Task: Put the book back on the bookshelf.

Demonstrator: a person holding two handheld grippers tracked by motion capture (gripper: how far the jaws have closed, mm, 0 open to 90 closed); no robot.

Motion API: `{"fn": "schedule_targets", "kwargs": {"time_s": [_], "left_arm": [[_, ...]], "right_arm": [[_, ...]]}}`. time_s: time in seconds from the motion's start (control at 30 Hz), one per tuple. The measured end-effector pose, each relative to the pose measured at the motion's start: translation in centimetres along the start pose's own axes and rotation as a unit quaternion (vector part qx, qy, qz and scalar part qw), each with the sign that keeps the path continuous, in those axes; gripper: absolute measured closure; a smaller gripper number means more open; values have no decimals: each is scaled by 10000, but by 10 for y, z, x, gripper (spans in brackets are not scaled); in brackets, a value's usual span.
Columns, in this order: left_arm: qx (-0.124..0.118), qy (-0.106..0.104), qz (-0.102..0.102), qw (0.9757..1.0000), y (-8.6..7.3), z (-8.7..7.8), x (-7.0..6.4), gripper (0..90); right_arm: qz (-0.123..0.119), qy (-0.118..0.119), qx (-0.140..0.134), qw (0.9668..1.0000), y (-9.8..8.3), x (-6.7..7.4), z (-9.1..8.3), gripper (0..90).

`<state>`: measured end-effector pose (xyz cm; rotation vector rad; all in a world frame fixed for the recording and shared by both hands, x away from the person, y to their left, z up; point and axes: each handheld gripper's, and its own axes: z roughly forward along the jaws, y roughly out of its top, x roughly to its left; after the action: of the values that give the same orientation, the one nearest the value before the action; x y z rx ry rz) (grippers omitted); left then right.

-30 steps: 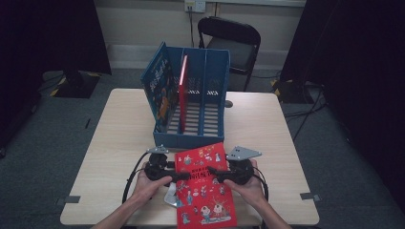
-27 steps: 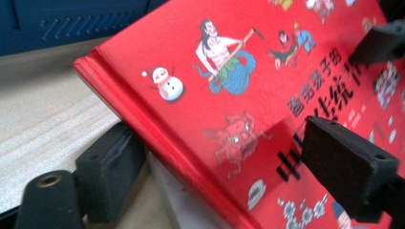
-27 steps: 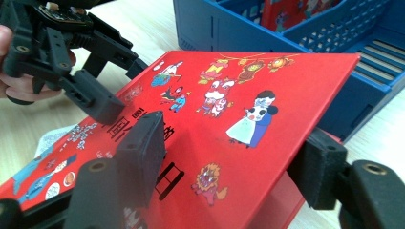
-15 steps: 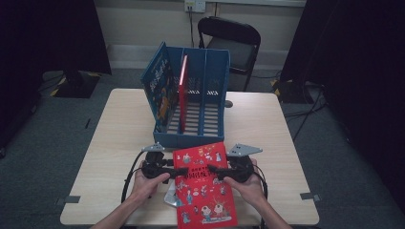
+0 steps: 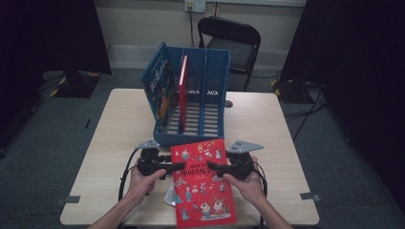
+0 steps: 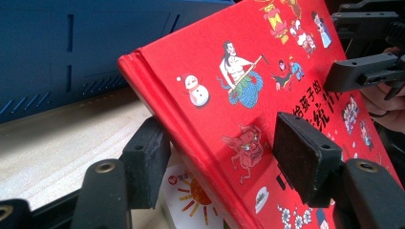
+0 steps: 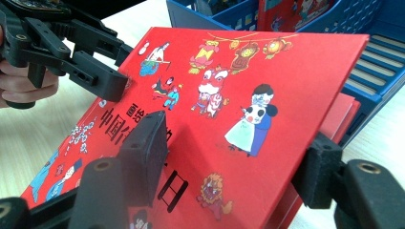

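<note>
This looks like a lab or studio room set up for recording, not a home. A plain pale wooden worktop (image 5: 119, 129) stands alone on grey carpet (image 5: 57, 143), with strips of tape (image 5: 67, 200) on the floor beside it. Black curtains (image 5: 353, 71) hang at both sides. A black folding chair (image 5: 231, 40) stands against a bare wall with a power socket (image 5: 195, 5), and cables (image 5: 305, 112) trail over the carpet.

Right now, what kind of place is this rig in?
Probably an office or lab room set up for recording: a light wooden table on grey carpet, a black folding chair against the wall, and dark curtains on both sides.
</note>
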<state>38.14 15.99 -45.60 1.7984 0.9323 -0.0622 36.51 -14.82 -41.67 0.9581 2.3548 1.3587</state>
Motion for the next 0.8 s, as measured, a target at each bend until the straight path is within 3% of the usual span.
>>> {"fn": "schedule_targets", "kwargs": {"time_s": [0.13, 0.23, 0.37, 0.57, 0.73, 0.8], "left_arm": [[-177, -24, -22, 9998, 6, -6, -6, 401], [-257, 20, 117, 9996, 12, -12, -10, 403], [-377, 27, 133, 9992, 17, -18, -12, 433], [-495, 153, 164, 9985, 25, -17, -14, 457], [-536, 197, 383, 9976, 38, -19, -20, 496], [-591, 219, 326, 9975, 43, -18, -22, 493]], "right_arm": [[85, 44, -68, 9999, 1, -1, -3, 369], [180, 47, -145, 9997, 4, -2, -6, 369], [156, 21, -232, 9996, 9, -1, -8, 369], [142, -76, -264, 9995, 16, -2, -9, 370], [204, -118, -405, 9989, 18, -5, -15, 371], [204, -171, -454, 9986, 20, -6, -17, 372]]}}
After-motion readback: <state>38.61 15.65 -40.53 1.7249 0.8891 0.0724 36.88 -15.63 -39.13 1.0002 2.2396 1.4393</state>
